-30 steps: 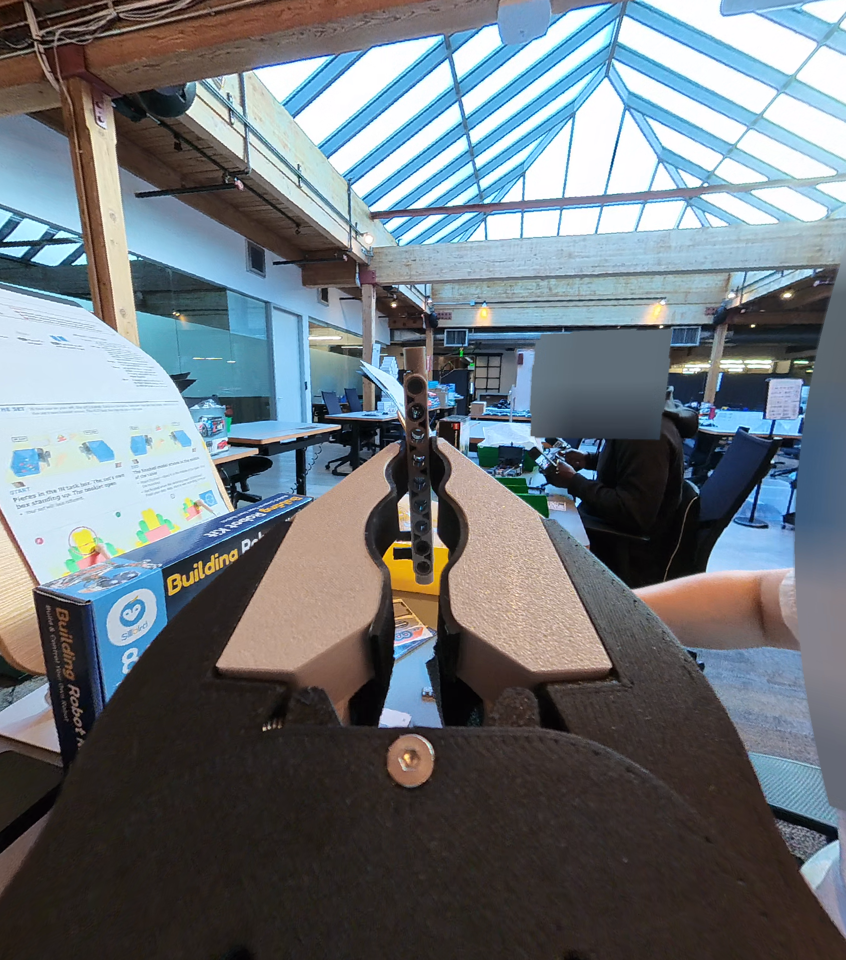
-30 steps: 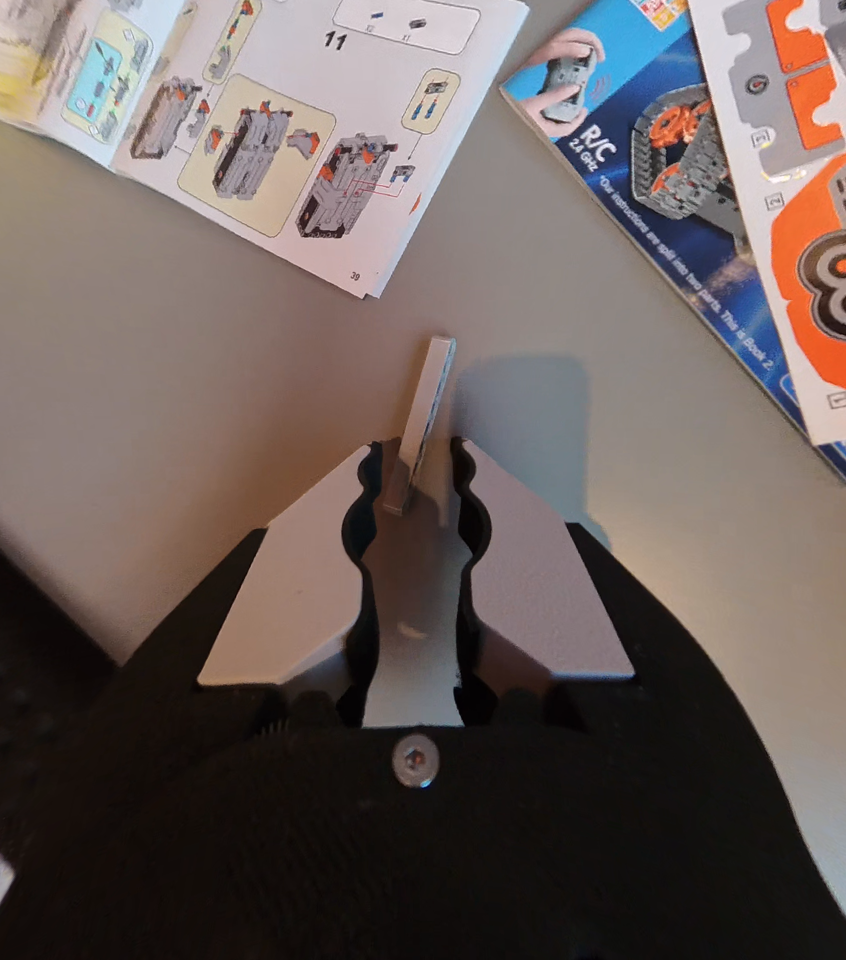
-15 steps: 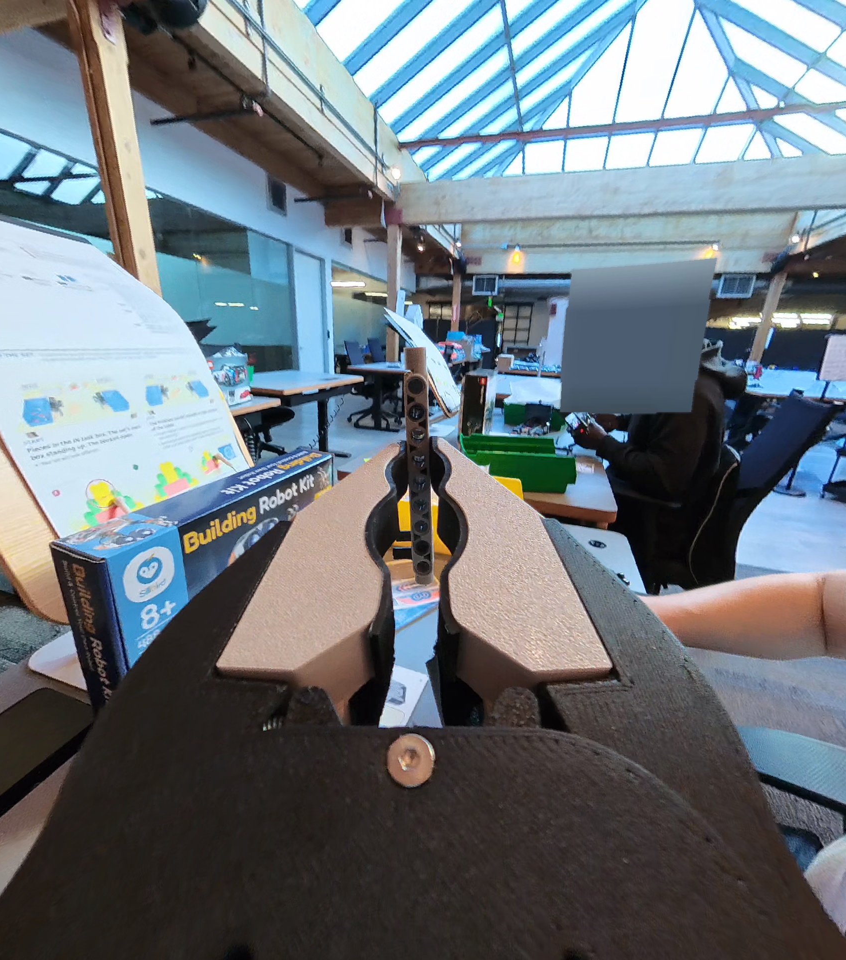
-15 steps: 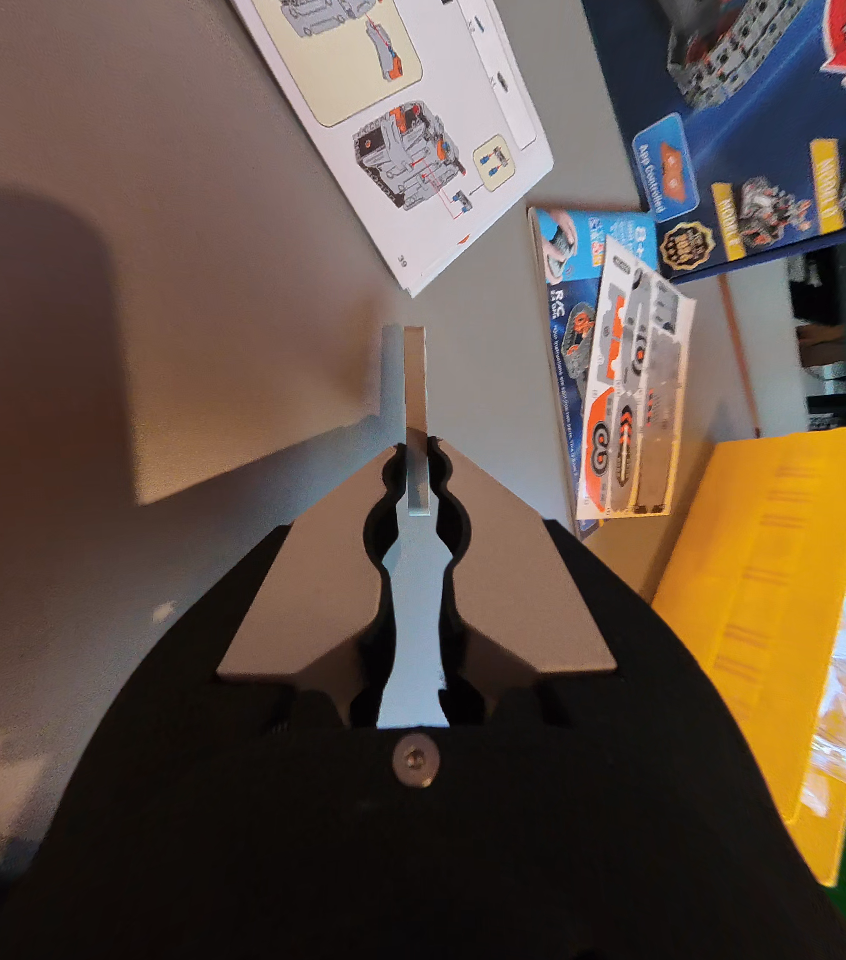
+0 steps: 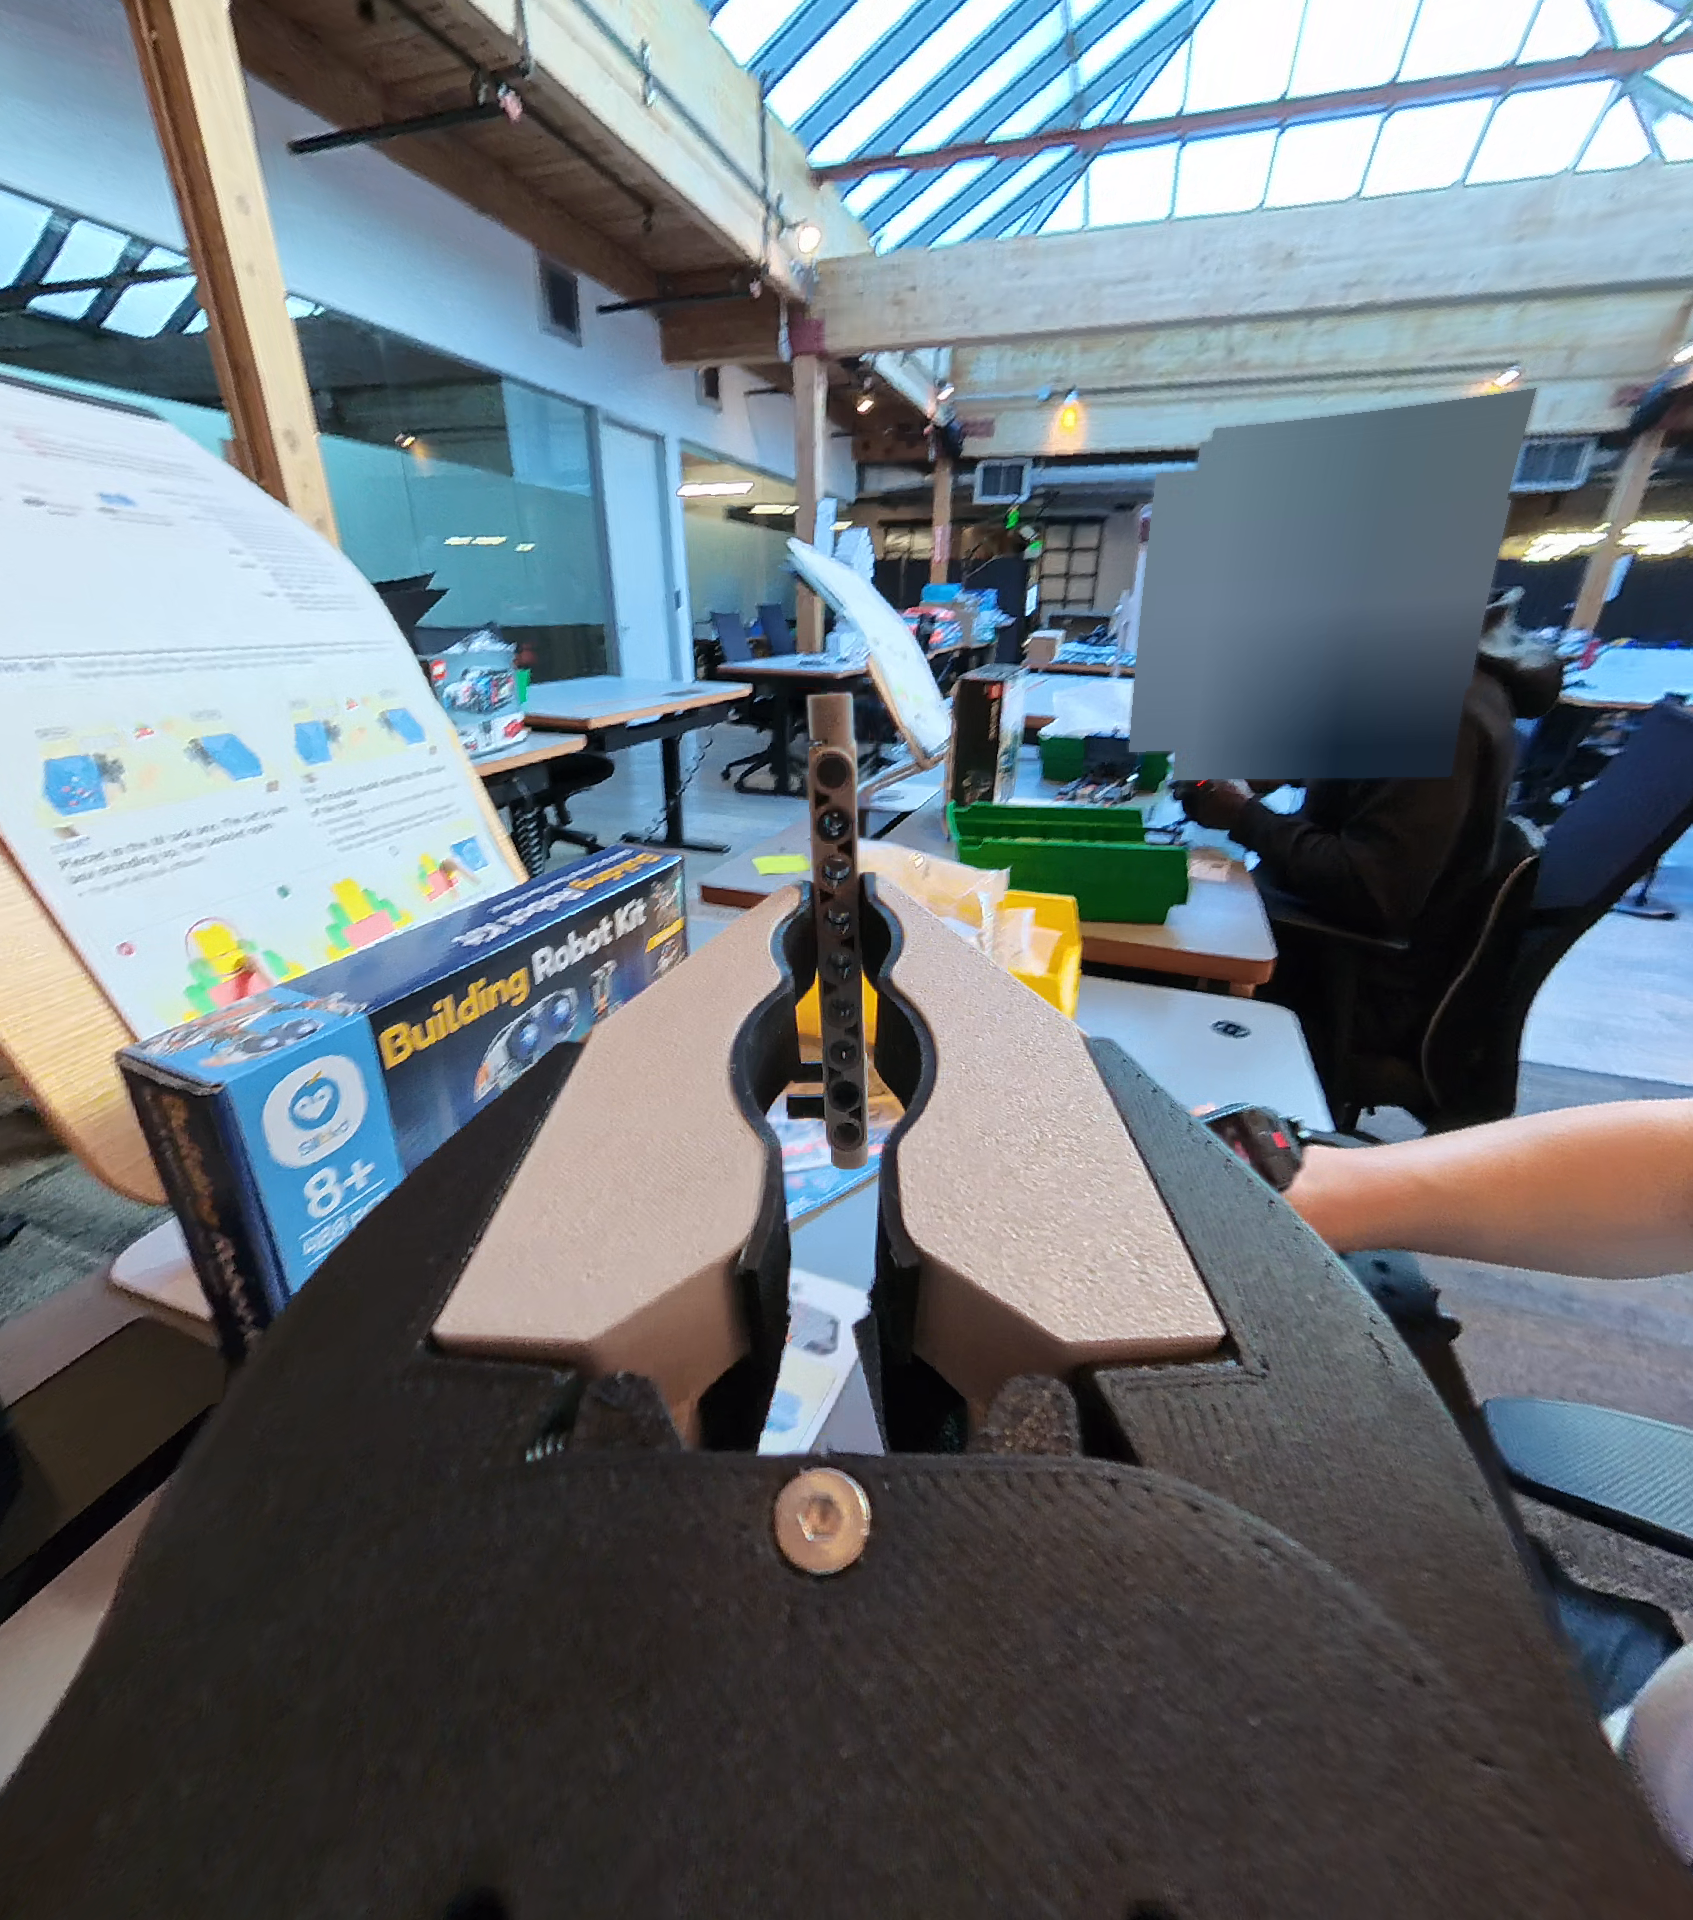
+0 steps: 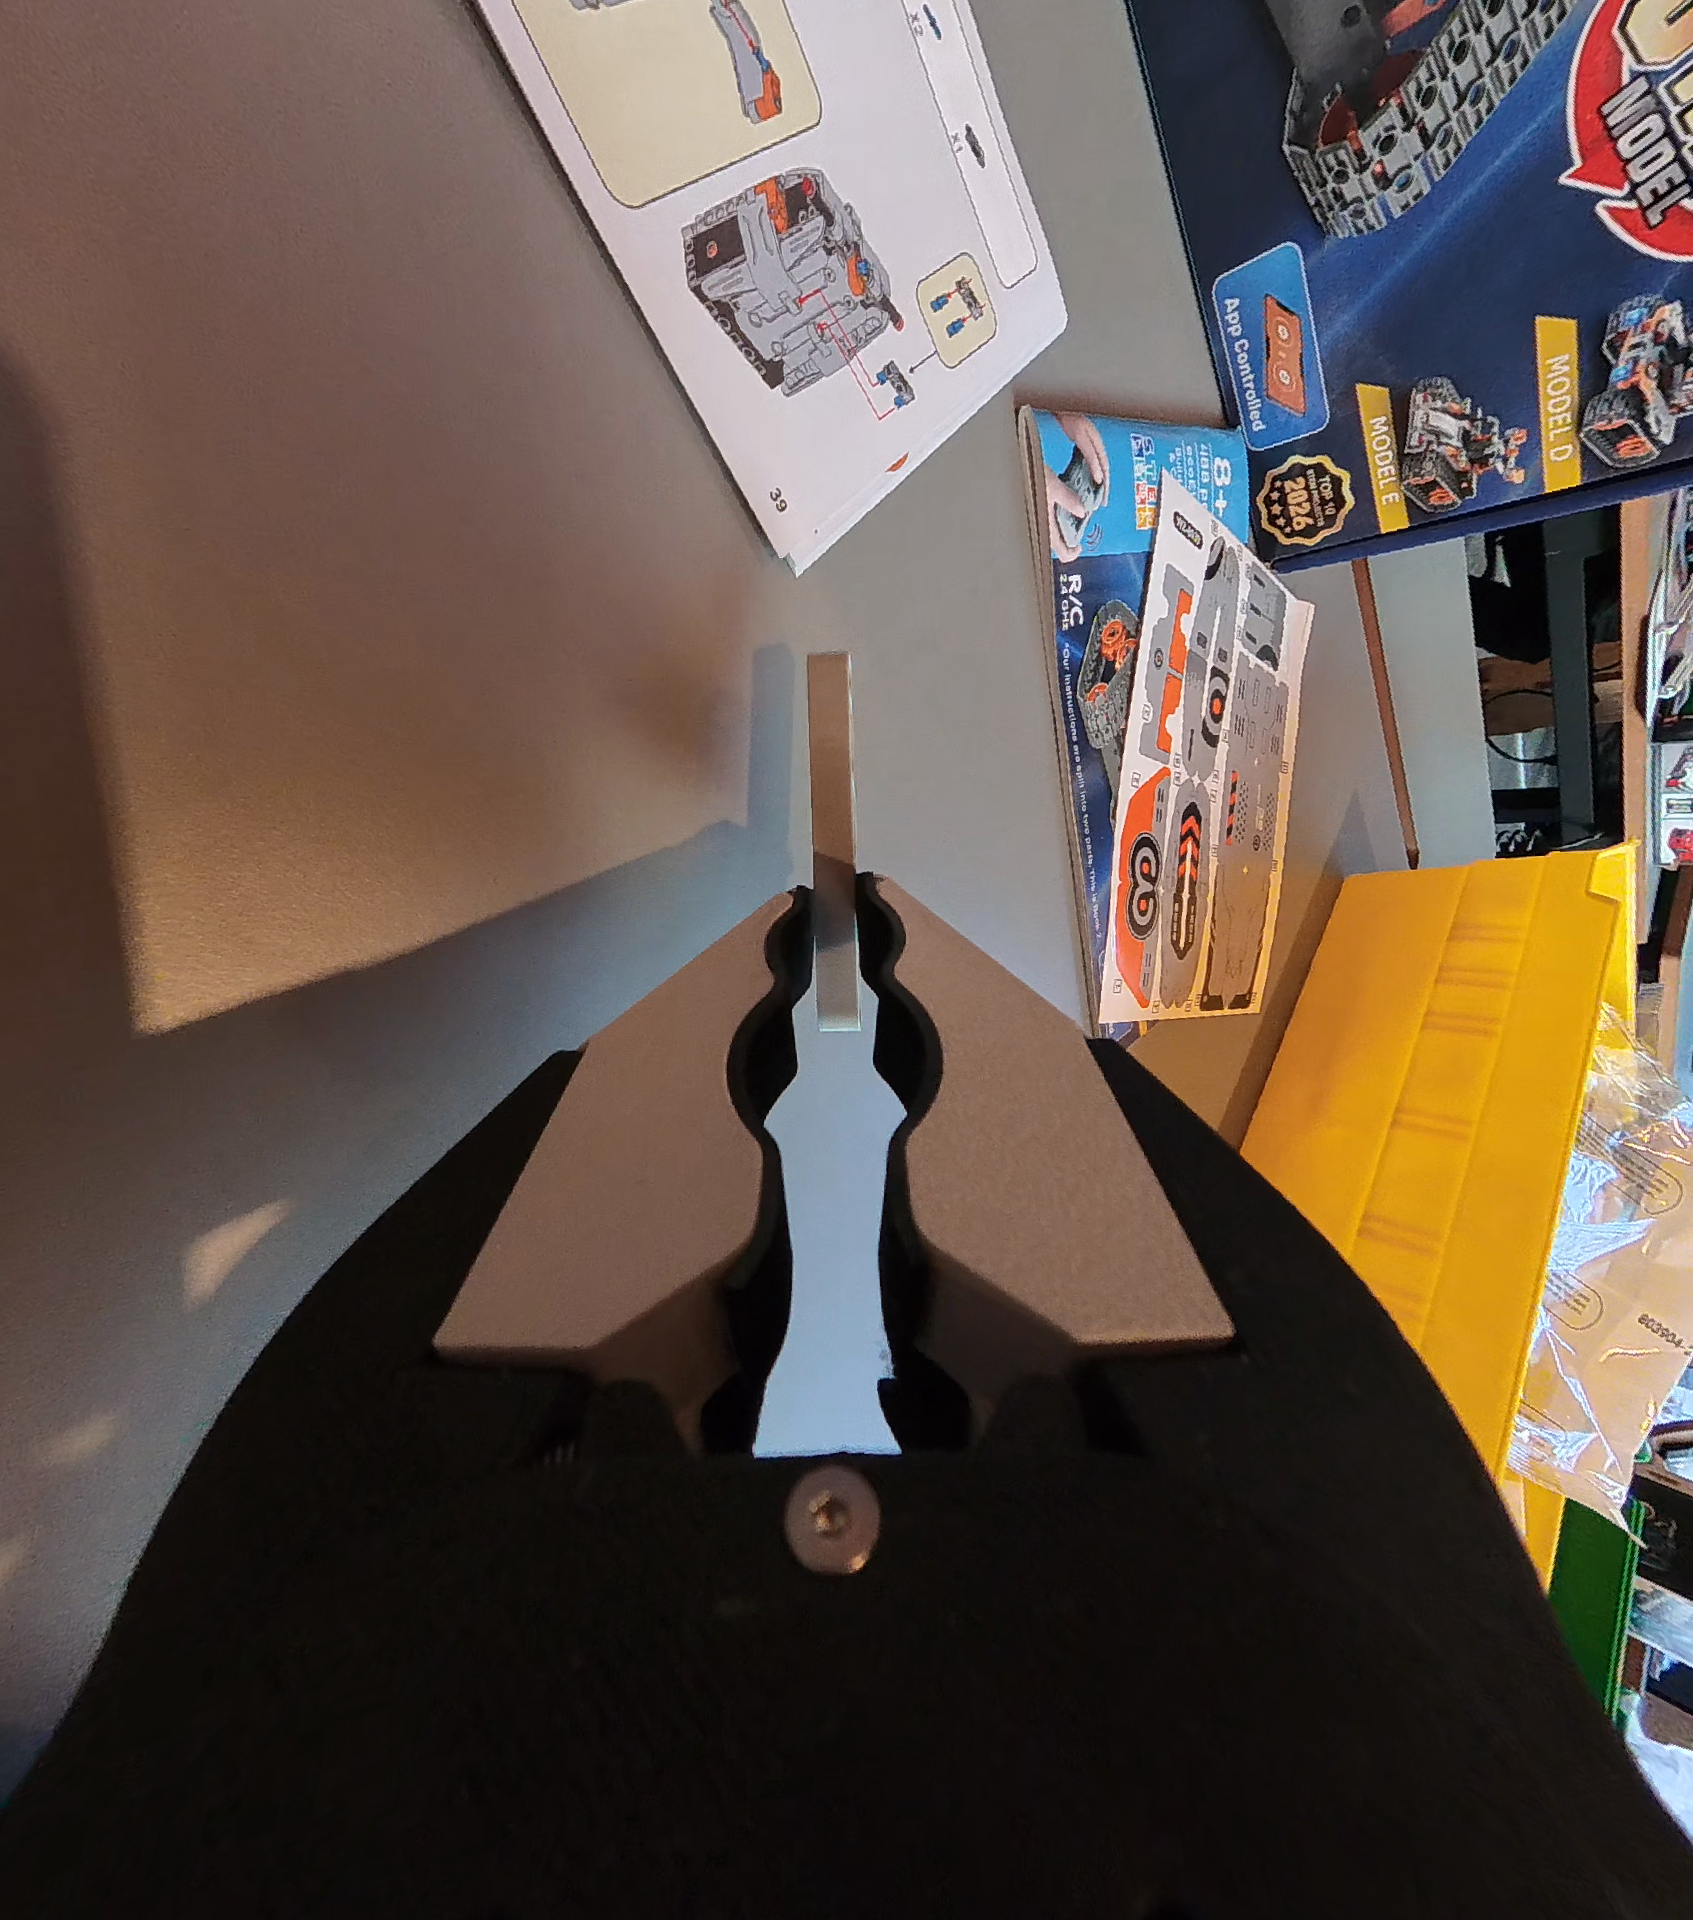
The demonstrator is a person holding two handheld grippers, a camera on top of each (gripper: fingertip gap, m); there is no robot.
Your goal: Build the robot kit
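My left gripper (image 5: 837,894) is shut on a dark grey beam with a row of holes (image 5: 834,821). It holds the beam upright, raised above the table and pointing out across the room. My right gripper (image 6: 831,894) is shut on a light grey beam (image 6: 829,769), seen edge-on, and holds it above the grey table (image 6: 322,520). The right view is rolled sideways. A forearm (image 5: 1548,1184) reaches in from the right in the left wrist view.
A blue kit box (image 5: 385,1049) stands left of the left gripper, in front of a wooden stand with a printed sheet (image 5: 135,707). In the right wrist view lie an open instruction booklet (image 6: 800,260), a sticker sheet (image 6: 1206,790) on a blue booklet, the blue box (image 6: 1507,239) and a yellow bin (image 6: 1444,1122). A seated person (image 5: 1372,862) is behind. About 40 cm separates my left fingertips from my right.
My left gripper tilted down a little and drew back, still holding its beam. My right gripper closed on the light grey beam, lifted it off the table and rolled sideways.
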